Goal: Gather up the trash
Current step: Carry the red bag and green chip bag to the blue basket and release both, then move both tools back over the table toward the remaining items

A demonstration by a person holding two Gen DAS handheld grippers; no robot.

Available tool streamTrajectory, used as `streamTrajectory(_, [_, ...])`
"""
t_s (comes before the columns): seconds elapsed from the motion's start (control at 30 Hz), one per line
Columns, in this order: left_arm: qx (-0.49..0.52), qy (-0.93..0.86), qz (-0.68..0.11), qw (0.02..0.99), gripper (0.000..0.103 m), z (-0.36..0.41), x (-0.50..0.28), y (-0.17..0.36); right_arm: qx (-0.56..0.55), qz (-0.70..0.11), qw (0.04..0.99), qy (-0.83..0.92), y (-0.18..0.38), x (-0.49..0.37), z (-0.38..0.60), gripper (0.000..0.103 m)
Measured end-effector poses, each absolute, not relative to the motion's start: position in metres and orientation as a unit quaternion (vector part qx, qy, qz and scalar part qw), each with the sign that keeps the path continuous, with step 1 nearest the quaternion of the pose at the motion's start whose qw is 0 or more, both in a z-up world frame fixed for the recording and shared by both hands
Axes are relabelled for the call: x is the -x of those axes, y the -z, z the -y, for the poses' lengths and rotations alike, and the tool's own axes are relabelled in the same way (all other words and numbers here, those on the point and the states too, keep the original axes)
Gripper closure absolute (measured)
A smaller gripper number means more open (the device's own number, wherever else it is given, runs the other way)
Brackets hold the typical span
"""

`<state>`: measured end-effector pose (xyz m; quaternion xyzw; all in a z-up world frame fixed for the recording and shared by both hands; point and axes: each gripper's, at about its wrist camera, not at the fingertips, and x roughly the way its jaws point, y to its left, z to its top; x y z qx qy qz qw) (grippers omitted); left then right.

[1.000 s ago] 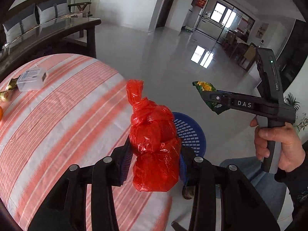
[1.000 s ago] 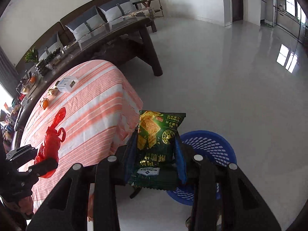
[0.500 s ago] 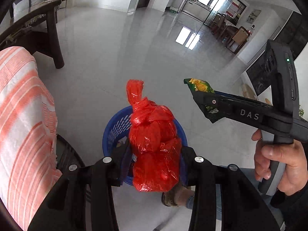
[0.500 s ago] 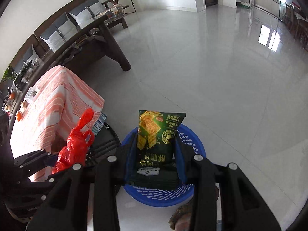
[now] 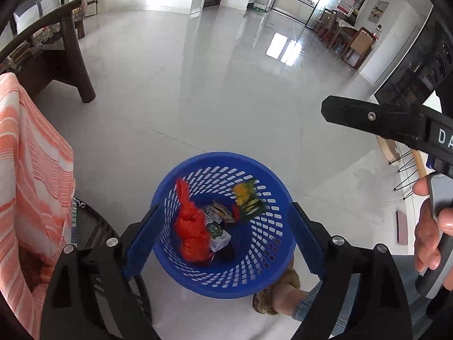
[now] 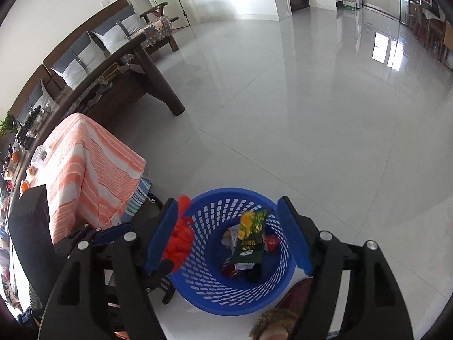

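Left hand-held gripper opening over blue basket, striped tablecloth beside; foot near

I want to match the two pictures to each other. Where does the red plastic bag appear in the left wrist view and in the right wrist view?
Left wrist view: the red plastic bag is inside the blue basket, at its left side, low and centre-left in the picture.
Right wrist view: the bag is at the basket's left rim, partly behind the left pad of the tongs.
Shared landmark: the blue basket; also the green snack packet in it.
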<state>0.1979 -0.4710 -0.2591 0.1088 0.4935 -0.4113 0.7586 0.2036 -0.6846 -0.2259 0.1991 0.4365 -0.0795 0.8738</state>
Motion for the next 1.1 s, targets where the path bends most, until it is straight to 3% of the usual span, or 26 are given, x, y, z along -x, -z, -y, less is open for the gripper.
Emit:
streamTrajectory(0.07, [-0.101,0.410,-0.485,0.765,0.016,0.460,-0.194,0.248,-0.196,-0.426,0.879,0.085,0.220,-0.201,0.685,0.031])
streamTrajectory(0.2, [-0.097,0.415,-0.447,0.786,0.011,0.432,-0.173,0.207,-0.177,-0.401,0.894,0.098,0.206,-0.196,0.676,0.016])
streamTrajectory(0.37, [-0.100,0.404,-0.401,0.816,0.006,0.373,-0.149,0.156,-0.133,-0.363,0.918,0.091,0.187,-0.186,0.650,0.005])
streamTrajectory(0.53, [-0.100,0.331,-0.392,0.853,0.005,0.291,-0.153,0.139,-0.053,-0.357,0.929,0.077,0.187,-0.187,0.599,0.005])
streamTrajectory(0.83, [-0.098,0.164,-0.426,0.884,0.006,0.128,-0.194,0.159,-0.006,-0.354,0.934,-0.048,0.187,-0.195,0.446,0.005])
streamTrajectory(1.1, [-0.078,0.095,-0.449,0.885,0.006,0.041,-0.234,0.174,0.034,-0.397,0.906,-0.144,0.188,-0.251,0.317,0.005])
